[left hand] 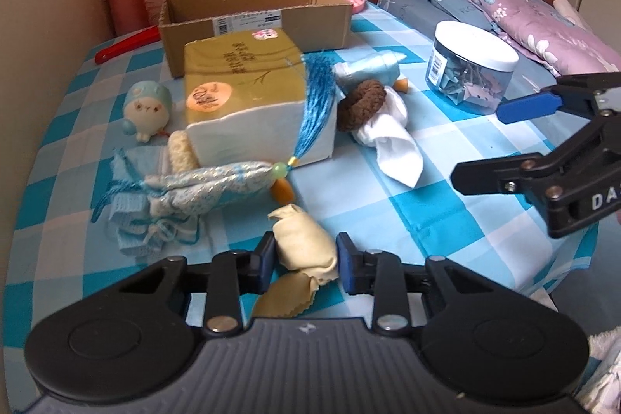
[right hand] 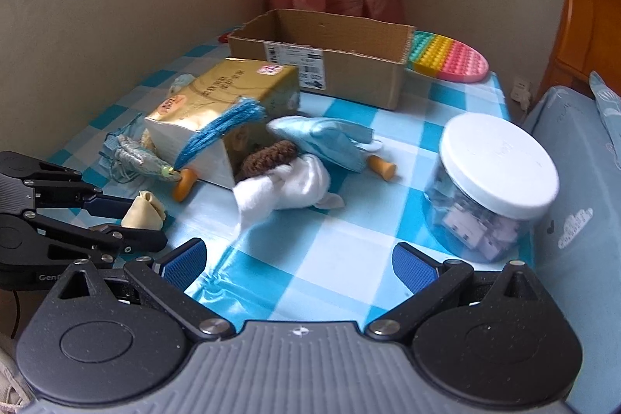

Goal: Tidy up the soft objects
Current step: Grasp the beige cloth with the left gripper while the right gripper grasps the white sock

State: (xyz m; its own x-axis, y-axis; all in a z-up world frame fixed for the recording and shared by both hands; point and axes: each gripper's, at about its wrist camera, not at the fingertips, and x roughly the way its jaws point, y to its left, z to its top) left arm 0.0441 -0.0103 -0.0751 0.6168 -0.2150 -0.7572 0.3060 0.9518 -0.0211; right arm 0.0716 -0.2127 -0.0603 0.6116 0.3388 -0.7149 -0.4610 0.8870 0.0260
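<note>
Barely begun — box [left hand: 248,14] at the counter's far edge looks empty; left tool [left hand: 304,253] grips the cloth [left hand: 304,243], right tool [right hand: 299,268] gapes.

Matt corrugated cardboard box [left hand: 256,22], glossy plastic jar [right hand: 493,181], soft cream cloth [left hand: 304,243]

Open right hand-held gripper [right hand: 299,264] above tablecloth [right hand: 310,282]

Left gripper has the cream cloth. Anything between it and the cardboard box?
Yes. The gold tissue pack sits directly between the cream cloth in the left gripper and the cardboard box, with the blue tassel sachet in front.
</note>
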